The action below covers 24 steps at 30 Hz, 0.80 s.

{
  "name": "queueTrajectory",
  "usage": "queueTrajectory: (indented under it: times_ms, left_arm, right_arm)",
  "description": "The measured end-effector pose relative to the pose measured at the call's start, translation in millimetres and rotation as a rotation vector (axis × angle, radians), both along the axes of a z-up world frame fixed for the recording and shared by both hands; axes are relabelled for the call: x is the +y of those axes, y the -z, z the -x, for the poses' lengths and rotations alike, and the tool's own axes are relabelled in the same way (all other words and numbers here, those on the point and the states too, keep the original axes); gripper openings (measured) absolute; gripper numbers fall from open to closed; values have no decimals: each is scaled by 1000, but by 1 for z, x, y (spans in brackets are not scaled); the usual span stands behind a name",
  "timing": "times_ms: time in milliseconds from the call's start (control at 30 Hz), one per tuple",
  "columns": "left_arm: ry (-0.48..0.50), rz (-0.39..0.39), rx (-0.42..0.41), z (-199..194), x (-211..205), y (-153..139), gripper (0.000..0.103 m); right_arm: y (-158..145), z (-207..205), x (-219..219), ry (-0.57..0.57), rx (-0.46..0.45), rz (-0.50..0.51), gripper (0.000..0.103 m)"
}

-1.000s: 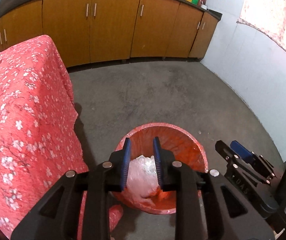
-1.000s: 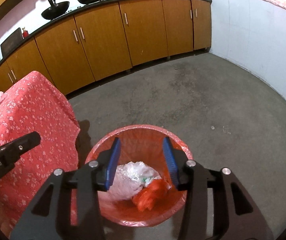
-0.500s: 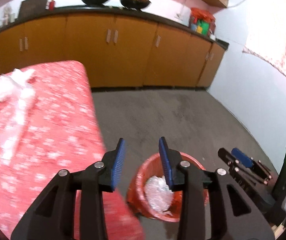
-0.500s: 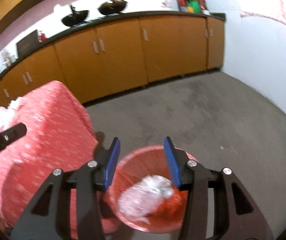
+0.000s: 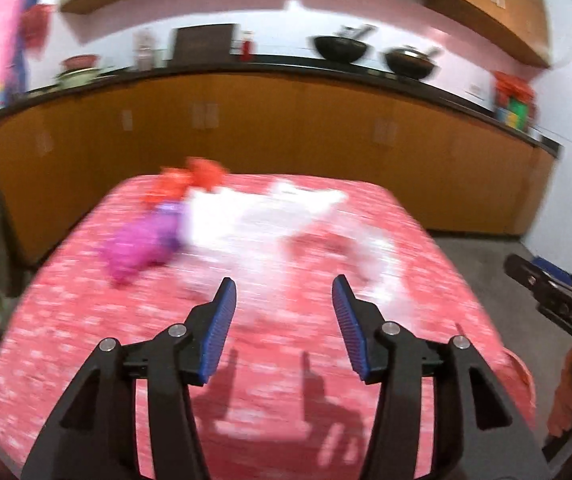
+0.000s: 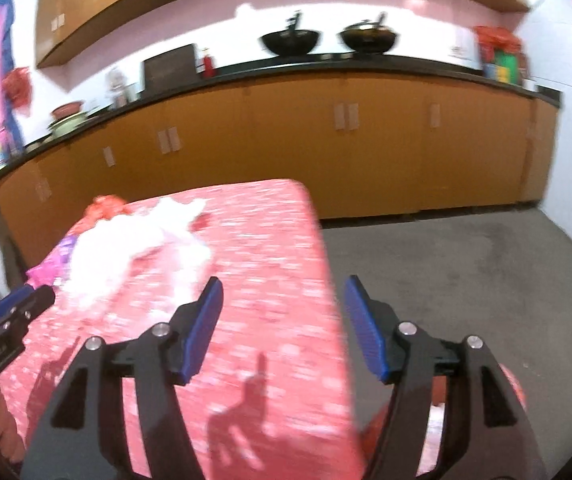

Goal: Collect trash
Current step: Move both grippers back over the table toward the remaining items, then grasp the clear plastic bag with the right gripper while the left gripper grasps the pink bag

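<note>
The left tool [image 5: 284, 320] and right tool [image 6: 280, 320] have just been opening, nothing between their jaws; crumpled white plastic wrap [image 5: 286, 216], probably light, soft and slippery, lies toward the red floral-clothed surface's [image 5: 86, 340] far edge; a bunched fold would pinch best.

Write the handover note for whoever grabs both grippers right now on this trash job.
Left gripper: jaws open, just widening, nothing between them.
Right gripper: jaws open, just widening, empty too.
Both are over the near part of the red flowered table.
Trash on the table's far side: white plastic, purple wrapper, red scrap; blur hides detail.
Red bin sits on the floor at the table's right corner, mostly hidden.
Done: a load was dropped in the bin.
Left: collect the three items.
</note>
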<state>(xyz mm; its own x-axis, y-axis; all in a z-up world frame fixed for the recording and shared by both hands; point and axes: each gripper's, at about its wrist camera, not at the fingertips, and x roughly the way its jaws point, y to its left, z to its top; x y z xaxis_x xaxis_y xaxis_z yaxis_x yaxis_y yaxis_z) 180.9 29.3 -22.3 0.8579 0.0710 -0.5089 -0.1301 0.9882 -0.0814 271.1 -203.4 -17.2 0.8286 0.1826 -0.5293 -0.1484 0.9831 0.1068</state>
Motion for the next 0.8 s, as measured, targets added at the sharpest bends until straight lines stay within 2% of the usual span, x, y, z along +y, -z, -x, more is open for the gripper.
queueTrajectory:
  times_ms: [67, 200, 367, 467, 567, 667, 733, 800]
  left_arm:
    - [-53, 0, -8, 2, 24, -1, 58]
    - [-130, -10, -11, -3, 70, 1, 60]
    - [-174, -12, 4, -15, 105, 8, 69]
    - [-187, -12, 26, -21, 122, 12, 70]
    - [-185, -4, 43, -26, 131, 15, 70]
    - [-176, -17, 55, -34, 131, 15, 71]
    - [-165, -28, 66, -40, 130, 17, 73]
    - [-150, -37, 89, -47, 128, 19, 73]
  right_arm:
    - [3, -12, 27, -34, 23, 7, 62]
    - [13, -37, 67, -61, 88, 8, 62]
    - [32, -62, 93, -45, 158, 47, 62]
    - [41, -72, 99, -33, 193, 83, 61]
    - [45, -80, 99, -19, 220, 76, 58]
    - [49, -86, 103, -23, 243, 99, 46]
    - [51, -87, 105, -31, 259, 105, 24]
    - [50, -87, 106, -30, 254, 104, 16]
